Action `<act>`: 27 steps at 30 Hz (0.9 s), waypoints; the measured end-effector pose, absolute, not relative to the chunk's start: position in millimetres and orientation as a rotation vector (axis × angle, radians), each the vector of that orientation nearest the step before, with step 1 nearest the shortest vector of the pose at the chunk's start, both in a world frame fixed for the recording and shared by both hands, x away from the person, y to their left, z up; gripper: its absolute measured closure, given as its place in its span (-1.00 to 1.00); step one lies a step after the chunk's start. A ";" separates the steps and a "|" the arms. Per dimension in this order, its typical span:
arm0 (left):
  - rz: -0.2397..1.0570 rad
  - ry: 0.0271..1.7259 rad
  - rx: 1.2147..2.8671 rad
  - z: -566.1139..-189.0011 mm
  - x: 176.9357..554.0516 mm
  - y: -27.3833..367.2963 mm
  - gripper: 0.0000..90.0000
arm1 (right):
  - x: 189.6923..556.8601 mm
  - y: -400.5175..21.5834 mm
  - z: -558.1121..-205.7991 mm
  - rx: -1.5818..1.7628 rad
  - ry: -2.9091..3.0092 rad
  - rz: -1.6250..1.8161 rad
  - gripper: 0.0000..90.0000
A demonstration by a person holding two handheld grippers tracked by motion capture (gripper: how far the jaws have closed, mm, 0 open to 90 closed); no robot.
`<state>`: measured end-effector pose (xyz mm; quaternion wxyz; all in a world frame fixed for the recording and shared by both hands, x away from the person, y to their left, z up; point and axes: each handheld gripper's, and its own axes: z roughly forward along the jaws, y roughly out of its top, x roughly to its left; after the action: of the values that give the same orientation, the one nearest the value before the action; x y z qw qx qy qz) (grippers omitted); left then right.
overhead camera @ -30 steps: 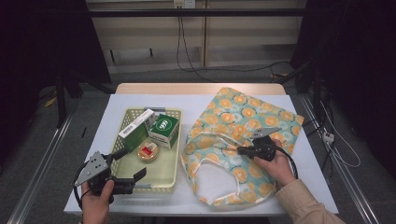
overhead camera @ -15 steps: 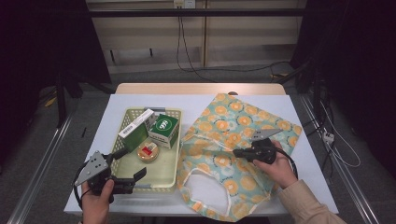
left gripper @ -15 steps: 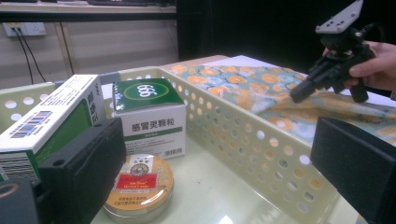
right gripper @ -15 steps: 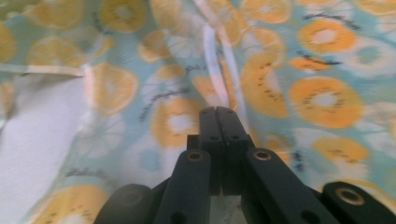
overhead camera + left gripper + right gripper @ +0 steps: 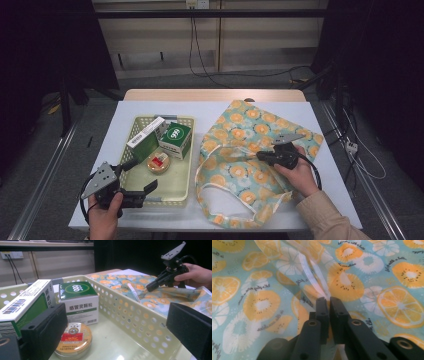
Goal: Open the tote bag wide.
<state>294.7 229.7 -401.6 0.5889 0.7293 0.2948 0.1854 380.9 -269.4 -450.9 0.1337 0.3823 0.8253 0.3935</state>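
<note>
Fruit-print bag (image 5: pixel 250 150), teal cloth covered in orange and kiwi slices, lies spread over the right half of the white-topped table (image 5: pixel 125 115), its mouth and pale handle loops trailing toward the near edge. To its left, just beside it, sits a pale yellow perforated basket (image 5: pixel 182 190). Inside the basket, a long white-and-green carton (image 5: pixel 145 136) lies along the far left side, a green-and-white medicine box (image 5: pixel 175 140) marked 666 stands beside it, and a small round tin (image 5: pixel 158 162) with a red label rests on the basket floor in front of both.

On the bag, the right gripper (image 5: pixel 329 302) points at a white strap (image 5: pixel 317 280). Its jaws have just been opening a little and stand nearly together, with a narrow gap between them; the strap end runs down to the tips, and it seems to be pinched there, though the close view leaves that uncertain.

At the basket's near left corner, the left gripper (image 5: pixel 141 176) is held level, its jaws spread wide and holding nothing, one over the basket floor and the other outside the near wall.
</note>
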 end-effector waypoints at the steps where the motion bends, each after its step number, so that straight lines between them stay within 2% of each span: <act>1: 0.430 0.689 1.697 -401.8 294.7 229.6 -0.93 | 381.4 -268.8 -452.2 1.104 2.400 1.136 0.83; 5: 0.430 0.690 1.695 -402.1 294.8 229.6 -0.93 | 382.4 -265.6 -455.1 1.084 2.411 1.121 0.55; 13: 0.430 0.688 1.698 -402.0 295.1 228.8 -0.93 | 382.3 -257.3 -457.7 1.047 2.441 1.125 0.33; 19: 0.431 0.691 1.695 -401.9 295.0 229.4 -0.93 | 380.0 -245.5 -460.7 1.017 2.473 1.109 0.04; 23: 0.430 0.692 1.695 -401.8 294.8 229.4 -0.93 | 378.9 -242.1 -461.6 0.987 2.474 1.089 0.02; 27: 0.433 0.691 1.695 -401.9 295.0 229.7 -0.93 | 379.9 -243.8 -461.2 1.006 2.452 1.077 0.30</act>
<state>295.0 229.7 -401.9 0.5893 0.7279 0.2969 0.1862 379.9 -243.8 -461.2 0.1401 0.3482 0.8486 0.3728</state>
